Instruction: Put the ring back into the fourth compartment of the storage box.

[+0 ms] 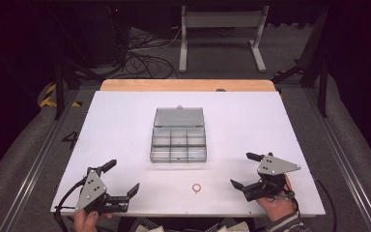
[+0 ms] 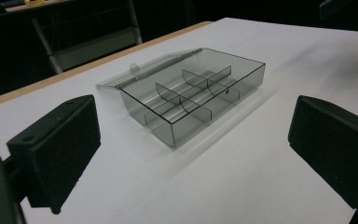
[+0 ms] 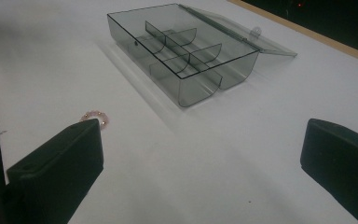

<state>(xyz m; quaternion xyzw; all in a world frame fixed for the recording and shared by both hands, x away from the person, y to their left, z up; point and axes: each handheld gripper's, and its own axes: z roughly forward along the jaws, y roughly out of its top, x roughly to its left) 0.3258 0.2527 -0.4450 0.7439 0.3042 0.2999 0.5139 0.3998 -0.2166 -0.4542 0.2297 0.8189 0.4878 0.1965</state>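
Sitting in the middle of the white table point(image 1: 125, 121) is a see-through grey box point(image 1: 178, 147) with small rooms inside. Its lid point(image 1: 179, 117) is open and lies flat on the far side. A little pink bead ring point(image 1: 196, 187) lies on the table near the front edge, well apart from the box. The left gripper point(image 1: 124, 177) is at the near left corner, held by a hand point(image 1: 87, 221), with its jaws wide apart and nothing between them. The right gripper point(image 1: 242, 169) is at the near right, held by the other hand point(image 1: 278, 203), jaws also wide apart and empty.
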